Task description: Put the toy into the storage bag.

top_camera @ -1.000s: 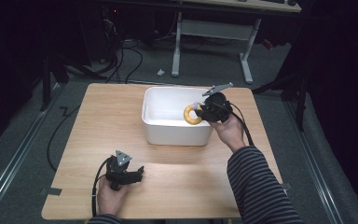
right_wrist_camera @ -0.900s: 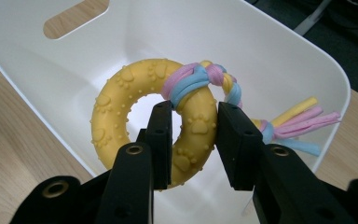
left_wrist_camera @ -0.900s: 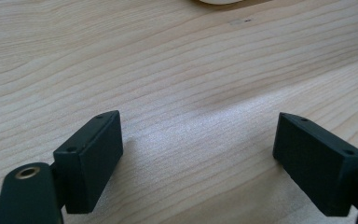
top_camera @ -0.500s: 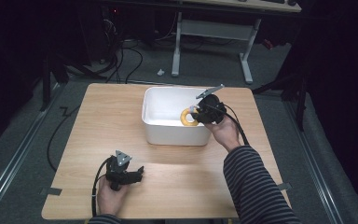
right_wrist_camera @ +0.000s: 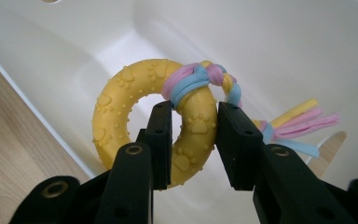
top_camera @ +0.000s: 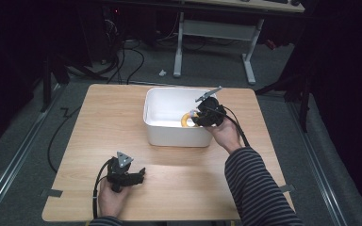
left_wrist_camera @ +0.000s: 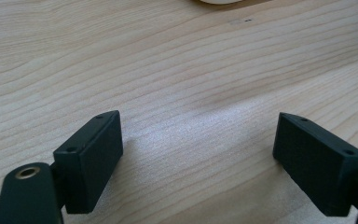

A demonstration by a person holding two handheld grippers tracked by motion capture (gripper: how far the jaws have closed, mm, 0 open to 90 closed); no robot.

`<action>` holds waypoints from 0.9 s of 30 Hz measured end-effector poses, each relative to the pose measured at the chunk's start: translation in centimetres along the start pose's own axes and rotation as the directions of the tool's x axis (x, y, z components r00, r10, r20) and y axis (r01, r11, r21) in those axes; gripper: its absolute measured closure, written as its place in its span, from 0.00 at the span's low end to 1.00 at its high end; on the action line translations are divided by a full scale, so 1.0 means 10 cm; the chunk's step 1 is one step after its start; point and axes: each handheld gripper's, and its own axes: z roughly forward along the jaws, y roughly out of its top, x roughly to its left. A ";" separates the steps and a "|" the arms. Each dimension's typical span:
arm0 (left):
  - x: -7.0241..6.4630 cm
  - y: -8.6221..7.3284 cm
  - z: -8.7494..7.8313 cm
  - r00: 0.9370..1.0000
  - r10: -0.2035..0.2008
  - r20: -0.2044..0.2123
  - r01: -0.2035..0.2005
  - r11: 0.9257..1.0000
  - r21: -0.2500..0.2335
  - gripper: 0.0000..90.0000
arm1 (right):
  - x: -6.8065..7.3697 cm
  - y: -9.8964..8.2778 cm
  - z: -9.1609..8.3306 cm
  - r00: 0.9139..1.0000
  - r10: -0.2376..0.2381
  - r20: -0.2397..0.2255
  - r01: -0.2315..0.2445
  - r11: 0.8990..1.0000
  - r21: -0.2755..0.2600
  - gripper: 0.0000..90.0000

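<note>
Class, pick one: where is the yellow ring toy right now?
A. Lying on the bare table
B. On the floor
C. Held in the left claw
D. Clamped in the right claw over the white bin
D: the right claw pinches the yellow ring toy above the white bin.

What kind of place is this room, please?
Probably a lab or workshop set up for recording: a wooden table on grey floor, loose cables behind it, and a desk frame in the dark background.
</note>
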 end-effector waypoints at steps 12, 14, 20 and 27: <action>0.00 0.00 0.00 1.000 0.000 0.000 0.000 1.000 0.000 0.18 | 0.01 0.00 0.00 0.999 0.022 -0.032 -0.022 1.000 -0.013 0.69; 0.00 0.00 0.00 1.000 0.000 0.001 0.000 1.000 0.000 0.18 | 0.00 0.00 -0.02 0.999 0.030 -0.029 -0.031 0.999 -0.027 0.63; 0.00 0.00 0.00 1.000 -0.002 -0.002 0.002 1.000 0.000 0.18 | -0.06 -0.06 -0.15 0.998 0.056 -0.028 -0.058 0.996 -0.075 0.59; 0.00 0.00 0.00 1.000 -0.001 -0.002 0.001 1.000 0.000 0.18 | -0.15 -0.21 -0.32 0.995 0.095 -0.025 -0.097 0.987 -0.129 0.56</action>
